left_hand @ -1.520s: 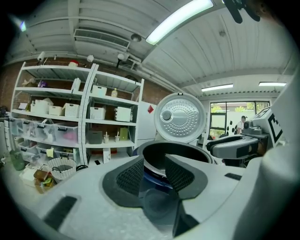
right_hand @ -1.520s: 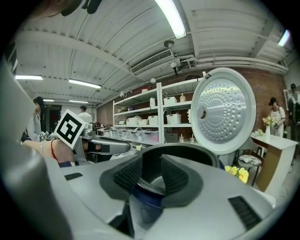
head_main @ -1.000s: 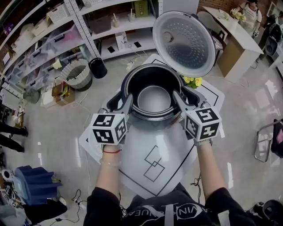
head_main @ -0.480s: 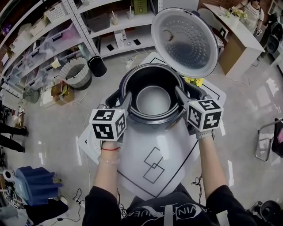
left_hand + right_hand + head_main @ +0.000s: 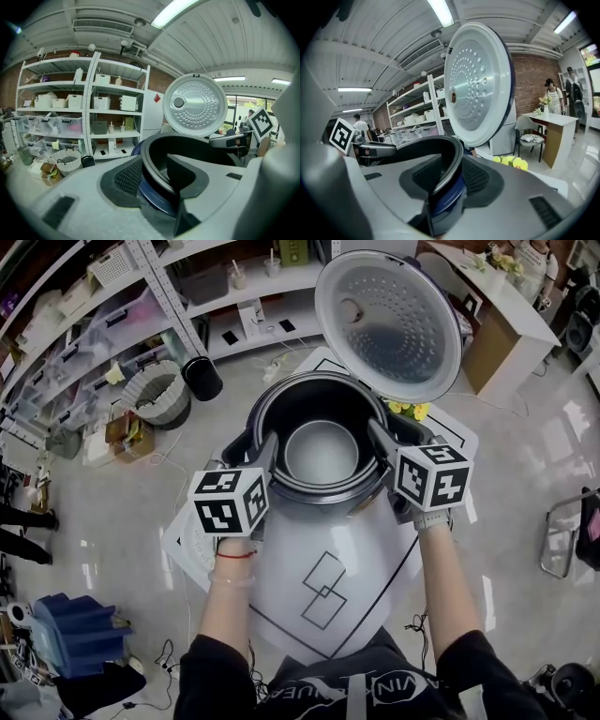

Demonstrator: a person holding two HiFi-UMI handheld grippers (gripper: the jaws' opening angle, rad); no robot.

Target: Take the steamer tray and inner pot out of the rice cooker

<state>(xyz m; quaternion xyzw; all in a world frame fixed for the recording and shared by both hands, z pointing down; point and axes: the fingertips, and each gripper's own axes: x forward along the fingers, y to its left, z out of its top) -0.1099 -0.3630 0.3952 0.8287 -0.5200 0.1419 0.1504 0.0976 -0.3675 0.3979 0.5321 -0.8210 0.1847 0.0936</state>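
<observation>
The dark blue rice cooker [image 5: 314, 507] stands on a white mat with its perforated lid [image 5: 389, 324] swung up behind it. Inside sits a dark round pot [image 5: 322, 454] with a light grey bottom; I cannot tell a steamer tray apart from it. My left gripper [image 5: 267, 451] straddles the left rim [image 5: 146, 161], one pad outside and one inside, and its jaws are opening. My right gripper [image 5: 380, 437] straddles the right rim [image 5: 457, 157] the same way, and its jaws are closing. Neither gripper's pads visibly clamp the rim.
The white mat [image 5: 328, 606] with black line marks lies under the cooker. Behind it are shelves [image 5: 122, 324], a woven basket [image 5: 159, 395] and a black bin [image 5: 202, 381]. Yellow flowers [image 5: 408, 412] and a table [image 5: 506, 334] are at the right, a blue crate [image 5: 75, 634] at the lower left.
Both grippers have sunk slightly along the two sides of the pot's rim, the right a little more. The cooker, the pot and the lid stay where they were.
</observation>
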